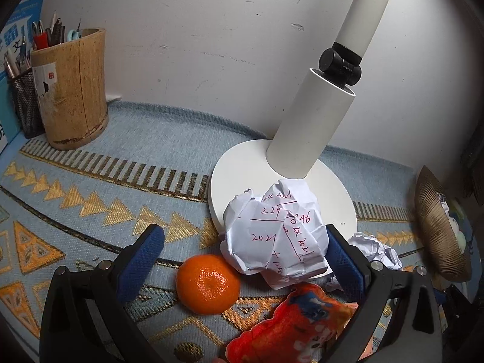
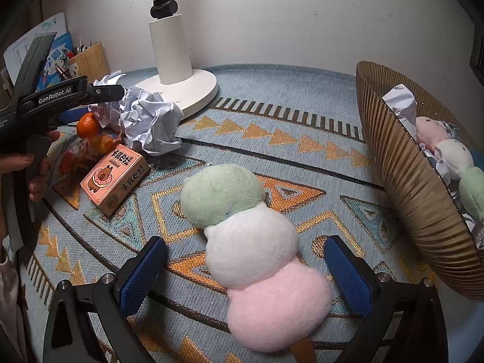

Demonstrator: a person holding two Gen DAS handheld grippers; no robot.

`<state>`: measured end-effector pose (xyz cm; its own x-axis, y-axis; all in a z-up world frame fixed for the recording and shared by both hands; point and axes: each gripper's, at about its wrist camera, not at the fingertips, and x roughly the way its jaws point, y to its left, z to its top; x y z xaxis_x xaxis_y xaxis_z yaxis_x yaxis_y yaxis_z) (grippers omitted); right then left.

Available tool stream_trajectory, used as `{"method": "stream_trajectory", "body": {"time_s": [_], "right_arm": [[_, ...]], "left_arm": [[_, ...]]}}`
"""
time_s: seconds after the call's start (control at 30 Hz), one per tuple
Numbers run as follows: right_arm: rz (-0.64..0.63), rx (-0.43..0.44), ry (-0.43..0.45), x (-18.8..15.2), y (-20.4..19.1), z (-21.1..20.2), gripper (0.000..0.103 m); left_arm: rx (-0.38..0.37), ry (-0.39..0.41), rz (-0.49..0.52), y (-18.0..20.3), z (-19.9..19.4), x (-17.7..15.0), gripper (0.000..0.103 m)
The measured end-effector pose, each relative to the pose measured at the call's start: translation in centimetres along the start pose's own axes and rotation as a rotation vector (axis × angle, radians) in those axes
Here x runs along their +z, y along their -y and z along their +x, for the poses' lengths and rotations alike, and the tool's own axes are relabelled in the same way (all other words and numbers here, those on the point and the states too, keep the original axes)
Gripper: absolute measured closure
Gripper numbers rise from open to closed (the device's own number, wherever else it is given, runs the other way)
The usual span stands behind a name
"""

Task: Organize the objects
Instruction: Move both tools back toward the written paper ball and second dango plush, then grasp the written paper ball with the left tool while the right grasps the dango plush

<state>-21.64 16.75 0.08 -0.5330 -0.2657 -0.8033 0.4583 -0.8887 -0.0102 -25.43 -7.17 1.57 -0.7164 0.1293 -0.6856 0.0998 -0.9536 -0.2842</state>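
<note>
Plush dango (image 2: 251,248) lies lengthwise, green end away

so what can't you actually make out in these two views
- Left wrist view: red snack packet cut off by the bottom edge and partly behind the left hand-held gripper.
- Right wrist view: contents of the ribbed bowl largely hidden by its wall and the frame edge.
- Pen holder contents too small.

The left gripper (image 1: 245,260) and the right gripper (image 2: 245,275) both hang low with jaws spread wide, while a hand (image 2: 36,169) clasps the left tool's handle.
</note>
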Motion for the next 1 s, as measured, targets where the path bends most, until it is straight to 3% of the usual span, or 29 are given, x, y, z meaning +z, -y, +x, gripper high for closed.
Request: {"method": "stream_trajectory", "body": {"time_s": [0.2,0.3,0.4,0.43,0.5,0.53,0.8,1.0], "right_arm": [[-0.001,0.000,0.000,0.0,0.0,0.0,0.000],[-0.001,0.000,0.000,0.0,0.0,0.0,0.000],[-0.001,0.000,0.000,0.0,0.0,0.1,0.000],[-0.001,0.001,0.001,0.0,0.0,0.1,0.000],[-0.002,0.010,0.020,0.1,0.1,-0.3,0.025],[-0.003,0.002,0.047,0.1,0.0,-0.7,0.053],[0.032,0.125,0.117,0.5,0.1,-2.3,0.053],[0.038,0.108,0.127,0.6,-0.2,-2.5,0.053]], "left_arm": [[-0.008,-0.002,-0.058,-1.2,-0.4,0.2,0.002],[-0.022,-0.008,-0.077,-1.6,-0.5,0.1,0.009],[-0.053,-0.015,-0.076,-1.6,-0.5,0.2,0.026],[-0.067,-0.008,-0.067,-1.4,-0.7,0.3,0.038],[-0.066,0.040,-0.034,-0.9,-1.5,0.4,0.052],[-0.056,0.057,-0.022,-0.7,-1.9,0.4,0.053],[0.023,0.171,0.025,-0.2,-5.1,0.9,0.053],[0.026,0.174,-0.030,-1.5,-4.7,1.4,0.053]]}}
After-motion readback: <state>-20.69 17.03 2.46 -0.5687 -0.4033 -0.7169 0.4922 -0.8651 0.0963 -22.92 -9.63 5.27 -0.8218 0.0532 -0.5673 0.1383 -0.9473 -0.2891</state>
